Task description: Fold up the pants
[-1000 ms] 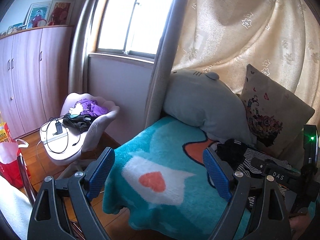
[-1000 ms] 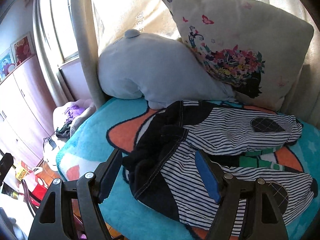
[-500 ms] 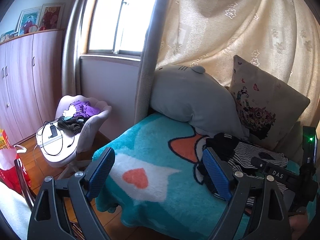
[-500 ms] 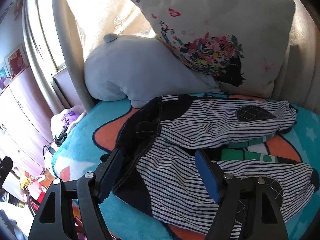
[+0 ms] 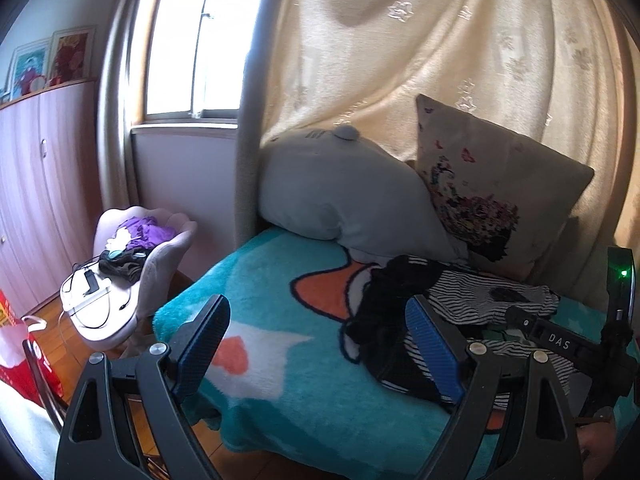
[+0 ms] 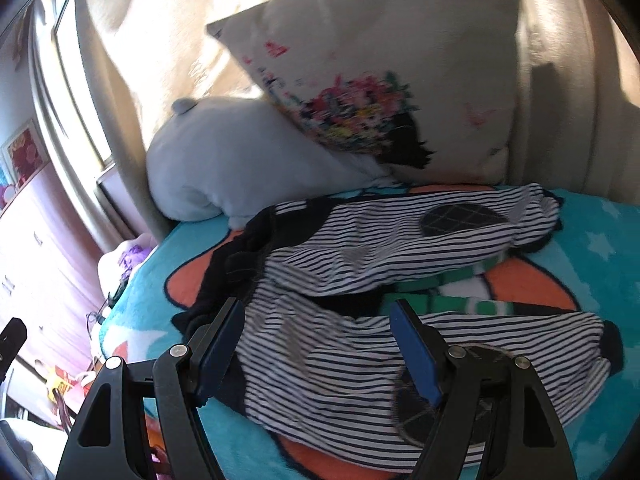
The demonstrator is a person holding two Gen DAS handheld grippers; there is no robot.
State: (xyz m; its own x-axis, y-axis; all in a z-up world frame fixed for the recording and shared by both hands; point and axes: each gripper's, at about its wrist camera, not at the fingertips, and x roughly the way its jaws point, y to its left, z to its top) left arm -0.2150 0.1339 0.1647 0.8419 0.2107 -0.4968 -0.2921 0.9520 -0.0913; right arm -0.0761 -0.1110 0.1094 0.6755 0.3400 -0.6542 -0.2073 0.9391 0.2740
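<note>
Cabinets (image 5: 36, 184) of reddish wood line the far left, with a pale shell-shaped chair (image 5: 132, 276) beside them carrying purple clothing and cables. Next comes the bed under a teal blanket (image 5: 280, 368) printed with orange and white shapes. The left gripper (image 5: 316, 344) hangs above the blanket's left part, its blue-padded fingers spread wide with nothing between them. Right of it lie the striped pants (image 6: 400, 248), black at the waist, their two legs stretching rightward and parted by a strip of blanket. The right gripper (image 6: 316, 344) hovers over the near leg, fingers likewise spread and empty. Behind the pants a grey cushion (image 6: 240, 160) and a floral pillow (image 6: 400, 92) lean against the cream curtain (image 5: 440, 40).
</note>
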